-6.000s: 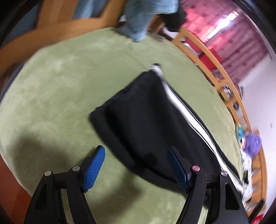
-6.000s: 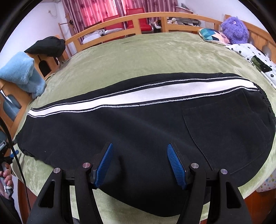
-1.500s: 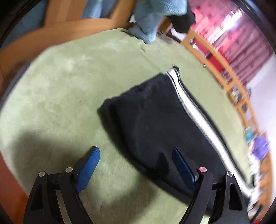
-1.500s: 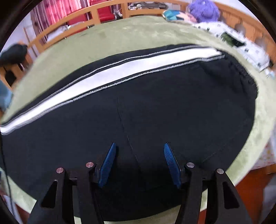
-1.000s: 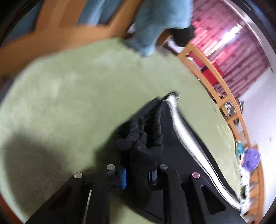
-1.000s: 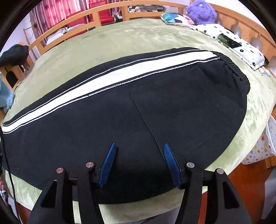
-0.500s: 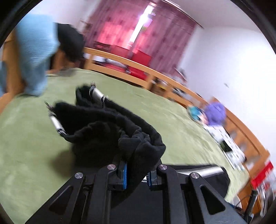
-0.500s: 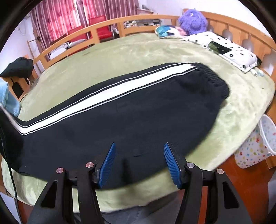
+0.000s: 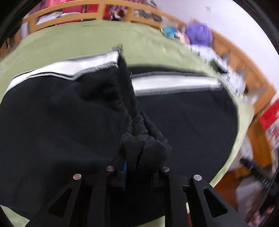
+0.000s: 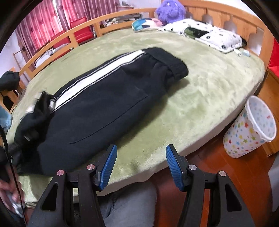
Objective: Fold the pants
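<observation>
Black pants [image 10: 104, 97] with a white side stripe lie across the green bed [image 10: 200, 97], waistband at the right. In the left wrist view the leg end is carried over the rest of the pants [image 9: 191, 122]. My left gripper [image 9: 137, 167] is shut on the bunched black cuffs [image 9: 144, 148], and its jaws are opening slightly with the cloth still between them. My right gripper [image 10: 140, 165] stands open over the bed's near edge, just right of the pants, with nothing between its fingers.
A star-patterned bin [image 10: 251, 129] stands on the wood floor at the right. A spotted pillow [image 10: 209, 33] and a purple plush toy [image 10: 170, 10] lie by the wooden headboard. A person's grey trouser leg [image 10: 129, 206] is below my right gripper.
My left gripper closed on the leg cuffs, lifted them and swung them over the pants toward the waistband. My right gripper slid right, off the pants to the bed's edge.
</observation>
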Action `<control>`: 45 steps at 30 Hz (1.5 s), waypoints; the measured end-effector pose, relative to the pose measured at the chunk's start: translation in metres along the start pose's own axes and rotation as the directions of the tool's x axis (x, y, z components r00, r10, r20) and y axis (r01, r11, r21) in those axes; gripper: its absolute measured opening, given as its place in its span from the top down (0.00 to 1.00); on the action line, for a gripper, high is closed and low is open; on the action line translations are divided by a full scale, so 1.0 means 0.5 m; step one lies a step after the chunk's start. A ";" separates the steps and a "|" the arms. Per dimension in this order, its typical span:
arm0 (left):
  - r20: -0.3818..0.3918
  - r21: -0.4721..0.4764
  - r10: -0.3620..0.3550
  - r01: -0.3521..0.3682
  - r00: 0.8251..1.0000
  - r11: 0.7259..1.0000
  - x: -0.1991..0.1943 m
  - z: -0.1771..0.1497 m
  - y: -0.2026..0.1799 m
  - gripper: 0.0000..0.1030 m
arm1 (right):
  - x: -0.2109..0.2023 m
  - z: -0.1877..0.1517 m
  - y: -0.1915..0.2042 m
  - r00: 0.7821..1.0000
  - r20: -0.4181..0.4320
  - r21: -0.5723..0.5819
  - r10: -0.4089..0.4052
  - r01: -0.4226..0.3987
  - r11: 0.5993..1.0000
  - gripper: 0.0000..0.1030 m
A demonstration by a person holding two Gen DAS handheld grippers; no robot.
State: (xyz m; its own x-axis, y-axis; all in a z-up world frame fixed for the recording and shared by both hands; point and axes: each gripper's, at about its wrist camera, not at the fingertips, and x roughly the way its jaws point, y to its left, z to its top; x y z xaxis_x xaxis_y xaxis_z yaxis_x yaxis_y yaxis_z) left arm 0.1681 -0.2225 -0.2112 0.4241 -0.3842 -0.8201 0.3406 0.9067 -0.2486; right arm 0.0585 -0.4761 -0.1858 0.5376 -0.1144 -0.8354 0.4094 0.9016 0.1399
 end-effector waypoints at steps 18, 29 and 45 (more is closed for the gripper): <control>0.081 -0.248 0.176 -0.151 0.981 0.957 -0.256 -0.071 0.378 0.20 | 0.037 0.020 0.404 0.915 -0.023 -0.376 0.404 -0.382 0.844 0.44; 0.062 -0.355 0.084 -0.057 0.995 0.933 -0.231 -0.141 0.449 0.20 | 0.022 0.030 0.373 0.888 -0.058 -0.281 0.457 -0.454 0.846 0.88; 0.022 -0.345 0.011 -0.003 1.000 0.939 -0.179 -0.102 0.472 0.20 | 0.091 0.133 0.482 0.920 -0.054 -0.426 0.389 -0.373 0.824 0.39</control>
State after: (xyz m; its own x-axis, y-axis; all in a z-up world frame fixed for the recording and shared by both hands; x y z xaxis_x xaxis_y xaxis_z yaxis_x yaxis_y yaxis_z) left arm 0.1678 0.0346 -0.2226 0.4461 -0.3780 -0.8112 0.0293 0.9121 -0.4089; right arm 0.2308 -0.2918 -0.1545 0.6134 0.2679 -0.7429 -0.1778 0.9634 0.2006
